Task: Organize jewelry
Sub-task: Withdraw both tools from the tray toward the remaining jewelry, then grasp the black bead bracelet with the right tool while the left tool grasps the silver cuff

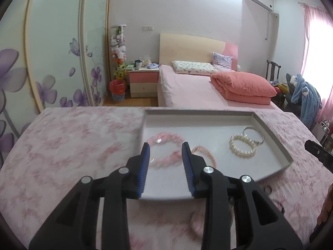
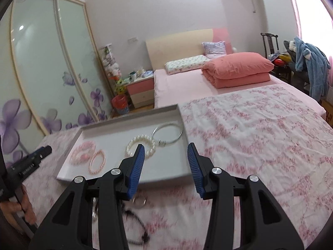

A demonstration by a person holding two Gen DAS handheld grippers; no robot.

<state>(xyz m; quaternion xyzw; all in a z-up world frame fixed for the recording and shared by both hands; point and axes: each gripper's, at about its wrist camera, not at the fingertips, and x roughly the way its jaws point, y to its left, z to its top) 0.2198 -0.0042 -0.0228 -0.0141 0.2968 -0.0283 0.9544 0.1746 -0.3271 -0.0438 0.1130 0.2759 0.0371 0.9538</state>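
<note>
Both grippers hover over a table w/ pink floral cloth (image 2: 249,125), jaws parted, nothing between the pads. Left gripper (image 1: 165,146) is narrow-open above the near-left part of the white tray (image 1: 276,143); right gripper (image 2: 165,148) is a bit wider, above the tray's near-right edge.

In the tray: chunky pink bead bracelet (image 1: 164,139) at left, thin pink bracelet (image 1: 205,156) just beside it, pearl bracelet (image 1: 242,145) in the middle, touching or overlapping the silver bangle (image 1: 252,134) at the far right. Still loose on the cloth, near side of the tray: a dark beaded string (image 2: 137,227), a small clear ring-like piece (image 2: 139,200), plus something blurred under the left tool, can't tell what.

Risks, as I judge them:
- Loose pcs sit under the tool bodies, partly hidden, so a blind descent could pin or drag them, or snag the cloth and shift the tray.
- Dark string is limp; pinched at one spot it'll likely dangle and catch the tray rim.
- Pearl and bangle touch, so dropping anything there may tangle them.
- Grippers work close together; both going for the near edge could collide.
- Beads are round and slick and may squirt out of a shallow pinch.
</note>
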